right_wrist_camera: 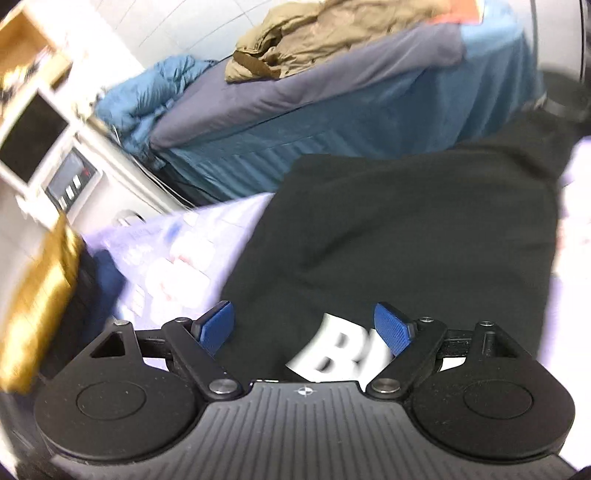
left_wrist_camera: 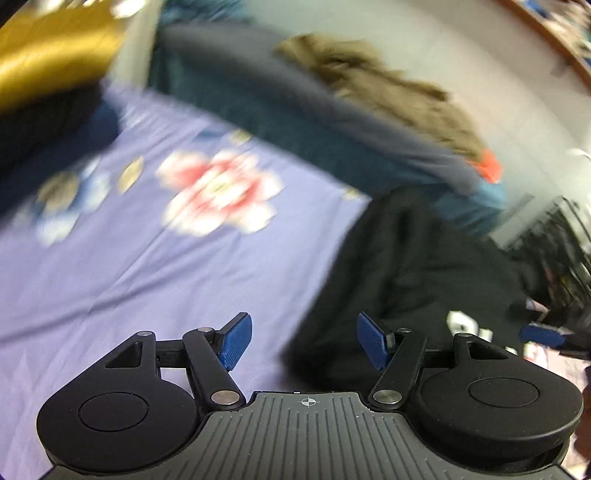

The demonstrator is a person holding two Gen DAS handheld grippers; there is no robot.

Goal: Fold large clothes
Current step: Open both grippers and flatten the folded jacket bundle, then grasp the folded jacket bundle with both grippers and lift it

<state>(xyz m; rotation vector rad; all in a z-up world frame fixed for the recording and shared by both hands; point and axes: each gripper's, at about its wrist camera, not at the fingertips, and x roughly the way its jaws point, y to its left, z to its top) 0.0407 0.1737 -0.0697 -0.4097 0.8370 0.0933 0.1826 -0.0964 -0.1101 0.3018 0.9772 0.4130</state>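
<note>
Black garment (right_wrist_camera: 406,229): one, lying flat on the lilac floral sheet (left_wrist_camera: 147,258); white lettering (right_wrist_camera: 340,354) at its near edge.
Left gripper (left_wrist_camera: 303,341): released, jaws spread wide, nothing between the blue pads; it hangs over the garment's left edge, where black cloth meets bare sheet.
Right gripper (right_wrist_camera: 304,328): released, jaws wide, empty, above the lettering.
Open room: a broad bare stretch of sheet left of the garment.
Edges: the garment's far edge lies near a second bed (right_wrist_camera: 332,110) with blue covers.
Other cloth: one tan garment (right_wrist_camera: 332,33) heaped on that bed; one blue quilt (right_wrist_camera: 147,96) at its end.
Count: two grippers, two beds.
</note>
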